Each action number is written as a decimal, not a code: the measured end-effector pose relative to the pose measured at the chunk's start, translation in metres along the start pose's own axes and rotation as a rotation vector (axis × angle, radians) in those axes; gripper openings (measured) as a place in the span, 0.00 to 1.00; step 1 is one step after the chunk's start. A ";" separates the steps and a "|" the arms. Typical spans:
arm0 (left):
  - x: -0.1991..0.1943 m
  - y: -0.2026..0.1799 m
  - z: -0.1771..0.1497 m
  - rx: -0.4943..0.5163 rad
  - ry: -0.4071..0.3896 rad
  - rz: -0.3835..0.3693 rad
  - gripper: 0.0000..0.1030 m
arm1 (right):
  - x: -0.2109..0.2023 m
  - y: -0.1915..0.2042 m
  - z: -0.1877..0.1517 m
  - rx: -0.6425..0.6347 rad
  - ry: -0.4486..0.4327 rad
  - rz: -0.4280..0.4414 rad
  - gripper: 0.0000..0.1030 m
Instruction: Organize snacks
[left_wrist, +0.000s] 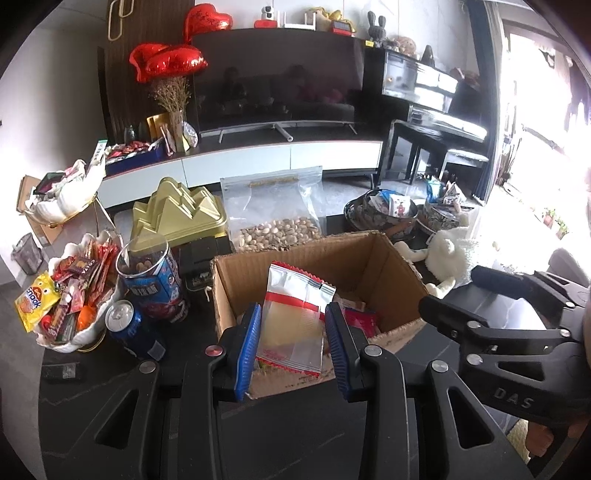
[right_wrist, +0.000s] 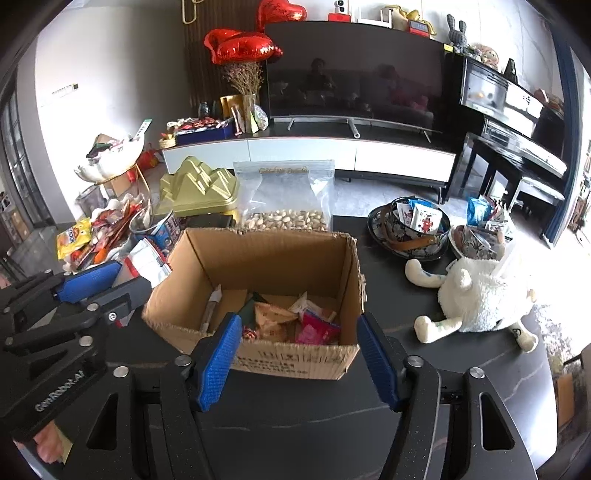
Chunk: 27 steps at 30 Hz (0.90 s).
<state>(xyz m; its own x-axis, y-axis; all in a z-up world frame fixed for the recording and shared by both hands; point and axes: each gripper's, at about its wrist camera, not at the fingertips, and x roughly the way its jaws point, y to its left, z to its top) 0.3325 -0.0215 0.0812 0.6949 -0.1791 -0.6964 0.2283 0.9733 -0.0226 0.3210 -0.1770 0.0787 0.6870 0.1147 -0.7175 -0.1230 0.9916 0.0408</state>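
Observation:
An open cardboard box (left_wrist: 325, 254) (right_wrist: 266, 254) stands on the dark table with several snack packets (right_wrist: 295, 321) in its bottom. My left gripper (left_wrist: 293, 339) is shut on a white and clear snack packet with red trim (left_wrist: 295, 317), held over the box's near left corner. In the right wrist view the same packet (right_wrist: 147, 258) shows left of the box. My right gripper (right_wrist: 299, 354) is open and empty in front of the box's near wall.
A white shell bowl of snacks (left_wrist: 74, 291), a blue can (left_wrist: 125, 325) and a cookie tub (left_wrist: 151, 280) stand left of the box. A bag of pistachios (left_wrist: 277, 218) and a gold tin (left_wrist: 177, 214) are behind it. Patterned bowls (right_wrist: 410, 225) and a white plush toy (right_wrist: 476, 299) lie at the right.

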 end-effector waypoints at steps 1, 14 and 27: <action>0.004 0.000 0.003 -0.001 0.009 0.000 0.34 | 0.001 0.000 0.002 -0.001 -0.001 -0.006 0.70; 0.021 0.007 0.009 -0.003 0.057 0.101 0.63 | 0.017 -0.008 0.012 0.021 0.046 -0.013 0.70; -0.048 0.004 -0.034 -0.011 -0.083 0.203 0.92 | -0.027 -0.003 -0.023 0.018 -0.066 -0.039 0.76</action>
<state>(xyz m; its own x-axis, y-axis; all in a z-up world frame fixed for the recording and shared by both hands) 0.2773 -0.0042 0.0902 0.7795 0.0104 -0.6263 0.0707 0.9920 0.1045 0.2866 -0.1843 0.0820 0.7365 0.0794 -0.6717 -0.0826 0.9962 0.0272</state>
